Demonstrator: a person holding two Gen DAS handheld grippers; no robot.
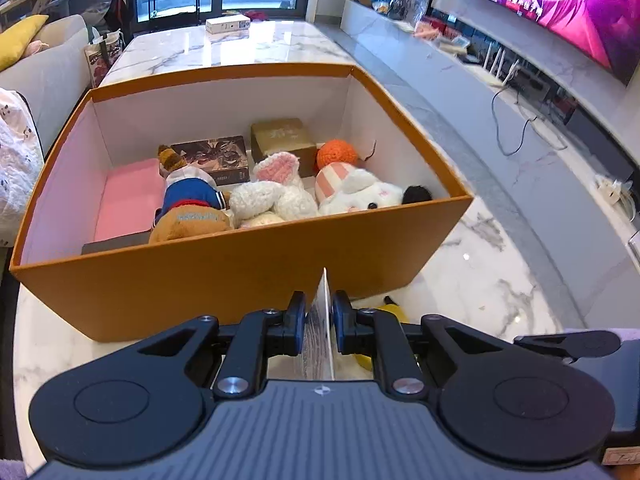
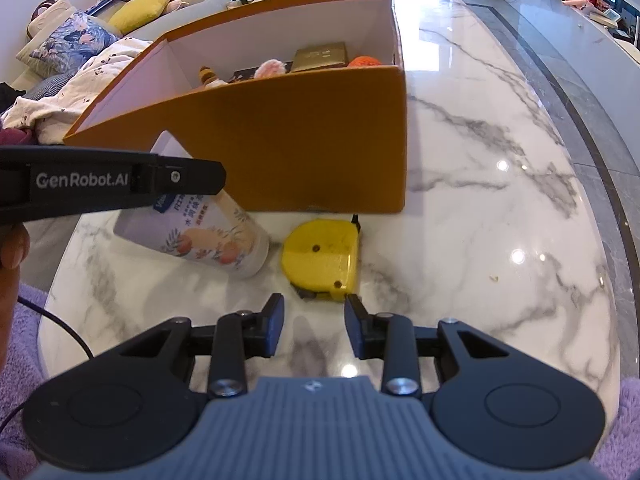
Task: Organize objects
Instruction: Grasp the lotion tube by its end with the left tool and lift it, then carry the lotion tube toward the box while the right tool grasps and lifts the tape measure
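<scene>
A: Left tool [image 1: 320,320] state?
B: Nearly closed; a soft white tube with peach print [image 2: 208,236] is pinched by its flat end, just beside the open orange cardboard box [image 1: 240,276].
A: Right tool [image 2: 314,326]?
B: Partly open, nothing gripped; it is held above the white marble surface [image 2: 480,240], near a yellow plastic tape measure [image 2: 320,260].
</scene>
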